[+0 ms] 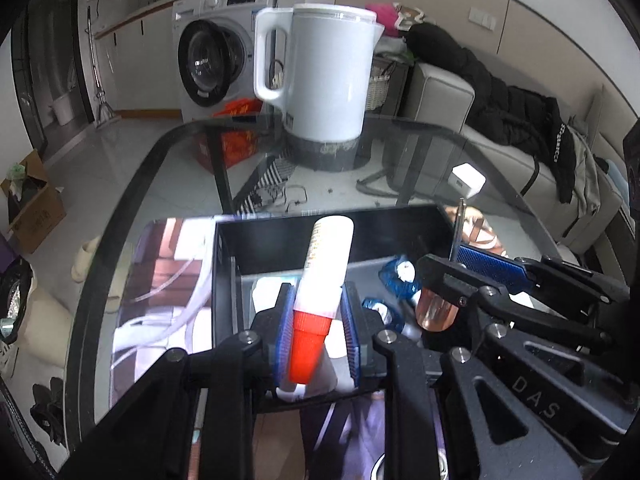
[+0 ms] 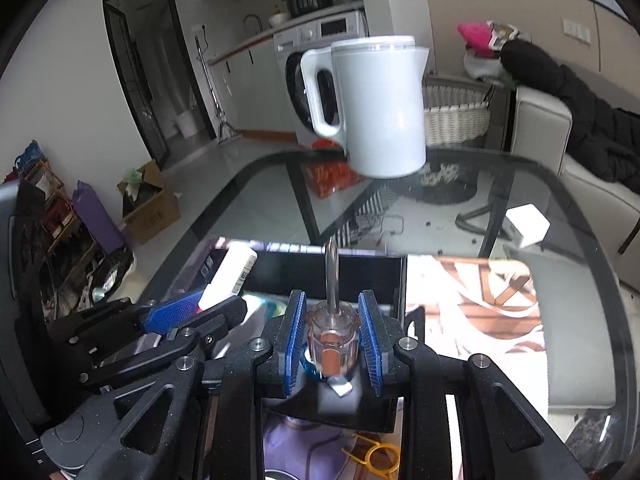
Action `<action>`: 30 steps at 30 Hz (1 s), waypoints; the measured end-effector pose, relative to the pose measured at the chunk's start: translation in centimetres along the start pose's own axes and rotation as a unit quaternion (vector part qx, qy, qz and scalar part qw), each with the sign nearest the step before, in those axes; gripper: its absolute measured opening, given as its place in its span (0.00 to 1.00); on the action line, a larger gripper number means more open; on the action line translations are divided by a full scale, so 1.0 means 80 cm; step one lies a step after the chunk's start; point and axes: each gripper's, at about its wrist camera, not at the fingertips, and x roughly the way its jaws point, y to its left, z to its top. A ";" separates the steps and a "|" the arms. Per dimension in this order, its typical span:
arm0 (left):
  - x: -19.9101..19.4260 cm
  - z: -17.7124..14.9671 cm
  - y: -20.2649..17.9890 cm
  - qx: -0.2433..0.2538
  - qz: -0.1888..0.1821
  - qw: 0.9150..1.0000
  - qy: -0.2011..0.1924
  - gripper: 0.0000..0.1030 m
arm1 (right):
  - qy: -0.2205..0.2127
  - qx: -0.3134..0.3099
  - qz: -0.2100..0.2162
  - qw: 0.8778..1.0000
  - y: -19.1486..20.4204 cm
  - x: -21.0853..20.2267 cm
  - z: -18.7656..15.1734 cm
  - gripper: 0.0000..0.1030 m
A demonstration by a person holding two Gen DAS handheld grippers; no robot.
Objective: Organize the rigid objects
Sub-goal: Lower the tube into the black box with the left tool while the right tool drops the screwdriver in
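My left gripper (image 1: 316, 320) is shut on a white tube with a red cap (image 1: 320, 276), held tilted over a black open box (image 1: 332, 236) on the glass table. My right gripper (image 2: 332, 328) is shut on a screwdriver (image 2: 332, 320) with a clear amber handle, its metal shaft pointing up and away, over the same black box (image 2: 340, 268). The right gripper and the screwdriver also show in the left wrist view (image 1: 436, 304), just right of the tube. Blue-capped items (image 1: 396, 276) lie in the box.
A white kettle (image 1: 324, 76) stands on its base at the far side of the glass table (image 1: 160, 184). A small white block (image 1: 466, 182) lies at the right. A washing machine, sofa and cardboard boxes stand beyond the table.
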 end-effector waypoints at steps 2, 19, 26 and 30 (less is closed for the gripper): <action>0.004 -0.005 0.004 -0.010 -0.007 1.000 0.016 0.20 | 0.018 -0.005 -0.001 1.000 0.000 0.008 -0.007 0.26; -0.002 -0.020 0.007 0.024 -0.008 0.997 0.066 0.21 | 0.137 0.005 0.012 0.990 0.008 0.015 -0.024 0.26; -0.003 -0.022 0.006 0.027 -0.006 0.997 0.067 0.21 | 0.141 0.000 0.013 0.990 0.009 0.014 -0.026 0.26; -0.006 -0.024 0.000 0.048 0.017 0.997 0.054 0.31 | 0.137 -0.001 0.013 0.990 0.008 0.014 -0.026 0.26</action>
